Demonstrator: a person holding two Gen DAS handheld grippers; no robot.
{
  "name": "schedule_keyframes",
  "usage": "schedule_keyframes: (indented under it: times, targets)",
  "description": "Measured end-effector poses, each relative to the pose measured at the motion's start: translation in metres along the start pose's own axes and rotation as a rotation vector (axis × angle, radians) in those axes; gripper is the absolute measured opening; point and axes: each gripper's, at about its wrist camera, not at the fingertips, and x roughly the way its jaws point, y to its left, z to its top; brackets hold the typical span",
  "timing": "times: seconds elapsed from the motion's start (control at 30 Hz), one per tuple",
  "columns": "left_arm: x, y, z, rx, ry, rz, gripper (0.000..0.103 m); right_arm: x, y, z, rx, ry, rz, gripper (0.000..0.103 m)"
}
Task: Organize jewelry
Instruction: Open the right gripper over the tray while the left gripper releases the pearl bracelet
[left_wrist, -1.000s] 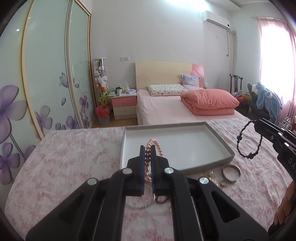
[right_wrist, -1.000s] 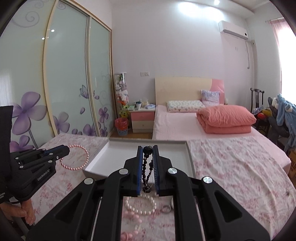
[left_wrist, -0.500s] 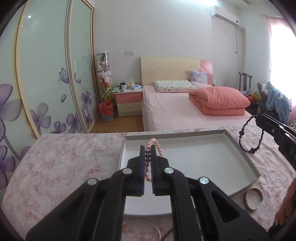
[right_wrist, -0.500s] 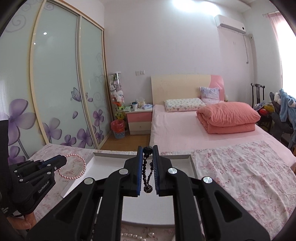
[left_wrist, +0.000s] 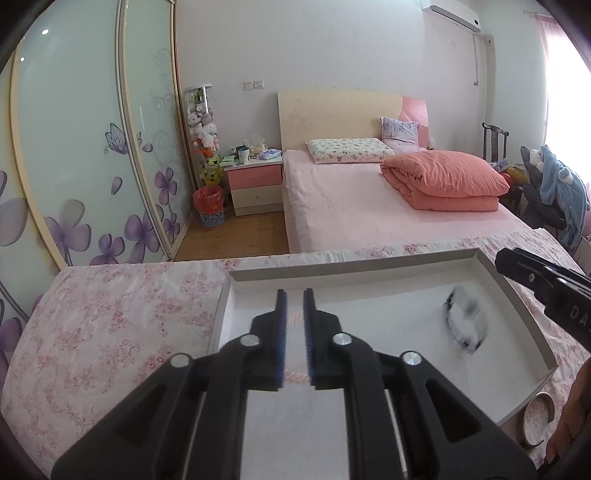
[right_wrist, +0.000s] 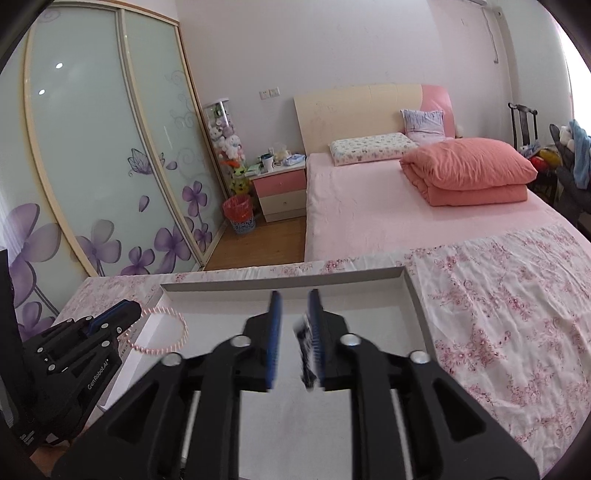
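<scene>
Both tools, left (left_wrist: 294, 332) and right (right_wrist: 294, 332), are spread above the white tray (left_wrist: 413, 264); blurred pink pearl bracelet (right_wrist: 166, 332) and dark bead bracelet (left_wrist: 463, 323) are seen.

Left gripper (left_wrist: 294, 299) and right gripper (right_wrist: 294, 300), both jaws parted.

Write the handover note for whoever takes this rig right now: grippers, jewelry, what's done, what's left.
Left gripper: over the tray, with the pink pearl bracelet at its tip. The blur hides whether it is gripped.
Right gripper: jaws open, with the dark bead bracelet blurred just above the tray floor, apparently released.
Done: both bracelets brought to the tray.
Left: confirm both have landed inside, then fetch the silver bangle from the floral cloth beside the tray.
</scene>
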Motion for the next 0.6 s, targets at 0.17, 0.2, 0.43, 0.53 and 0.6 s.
schedule_keyframes:
  times: [0.17, 0.2, 0.43, 0.53, 0.6]
  targets:
    - [-0.004, 0.006, 0.003, -0.010, -0.016, -0.003, 0.023, -0.009, -0.001, -0.001, -0.008, -0.021, -0.014, 0.043]
    - [-0.006, 0.008, 0.004, -0.015, -0.019, -0.002, 0.023, -0.009, -0.002, -0.001, -0.009, -0.021, -0.016, 0.043]
    - [-0.033, 0.023, -0.004, -0.032, -0.036, 0.025, 0.026, -0.034, -0.005, -0.009, -0.023, -0.037, -0.035, 0.043]
    - [-0.053, 0.032, -0.014, -0.028, -0.051, 0.039, 0.035, -0.048, -0.009, -0.016, -0.027, -0.034, -0.041, 0.043]
    - [-0.069, 0.037, -0.026, -0.022, -0.050, 0.043, 0.038, -0.057, -0.012, -0.023, -0.033, -0.025, -0.045, 0.043]
